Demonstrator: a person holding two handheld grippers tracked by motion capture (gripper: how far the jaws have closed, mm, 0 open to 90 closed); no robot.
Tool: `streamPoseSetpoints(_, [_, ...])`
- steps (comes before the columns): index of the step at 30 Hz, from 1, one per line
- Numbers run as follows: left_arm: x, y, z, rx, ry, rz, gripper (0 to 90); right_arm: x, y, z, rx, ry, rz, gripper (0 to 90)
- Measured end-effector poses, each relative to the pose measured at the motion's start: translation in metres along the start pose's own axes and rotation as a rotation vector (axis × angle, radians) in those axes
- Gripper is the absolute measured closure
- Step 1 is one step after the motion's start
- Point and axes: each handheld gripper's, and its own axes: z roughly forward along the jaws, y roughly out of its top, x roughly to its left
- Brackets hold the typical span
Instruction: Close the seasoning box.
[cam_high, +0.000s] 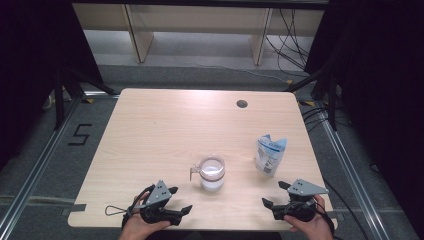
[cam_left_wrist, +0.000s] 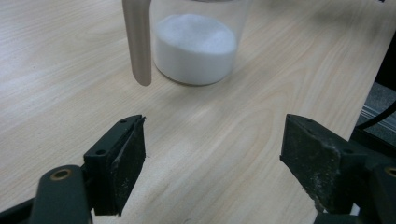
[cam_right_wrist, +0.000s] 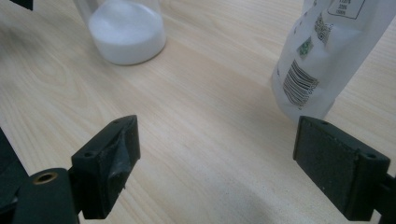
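a clear jar (cam_high: 212, 173) half full of white powder is standing upright on the tabletop (cam_high: 165, 125), near the front edge and a little right of the middle. a white and blue pouch (cam_high: 270, 154) is standing to the right of it, well apart from it. the left gripper (cam_high: 176, 200) is resting low at the front edge, held in the person's left hand (cam_high: 142, 227), its jaws spread wide with nothing between them. in the left gripper view the jar (cam_left_wrist: 195, 44) is sitting just ahead of those jaws, its pale handle (cam_left_wrist: 138, 42) hanging down its side, and bare wood is lying between the pads. the right gripper (cam_high: 275, 194) is sitting at the front right corner, held in the right hand (cam_high: 312, 227), its jaws also released and holding nothing. in the right gripper view the pouch (cam_right_wrist: 327, 56) is standing just beyond the right jaw, barcode facing it, while the jar (cam_right_wrist: 125, 30) is showing farther off to the left.
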Motion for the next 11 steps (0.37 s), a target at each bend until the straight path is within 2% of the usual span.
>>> streamPoseSetpoints(2, [0.0009,0.0006,-0.0015,0.012,0.002,-0.001,21.7,-0.0009,-0.0001,0.0006,0.002,0.0,-0.011,15.8])
streamPoseSetpoints(3, [0.0014,0.0008,-0.0017,0.013,0.003,0.0,21.7,0.0028,-0.0003,0.0002,0.008,-0.001,0.028,15.8])
streamPoseSetpoints(4, [0.0018,0.0008,-0.0015,0.009,0.008,0.003,21.6,0.0008,0.0,0.0007,0.001,-0.002,-0.005,15.8])
streamPoseSetpoints(6, [0.0019,0.0006,-0.0004,0.002,0.01,-0.002,21.6,0.0002,0.0,0.0001,0.009,-0.006,-0.018,15.8])
streamPoseSetpoints(10, [0.0025,0.0007,-0.0012,0.014,0.014,0.007,21.6,0.0001,-0.0003,0.0011,0.012,0.003,-0.009,15.8])
streamPoseSetpoints(11, [0.003,0.0007,-0.001,0.013,0.009,0.008,21.6,0.0007,-0.0003,0.0005,0.016,-0.013,-0.006,15.8])
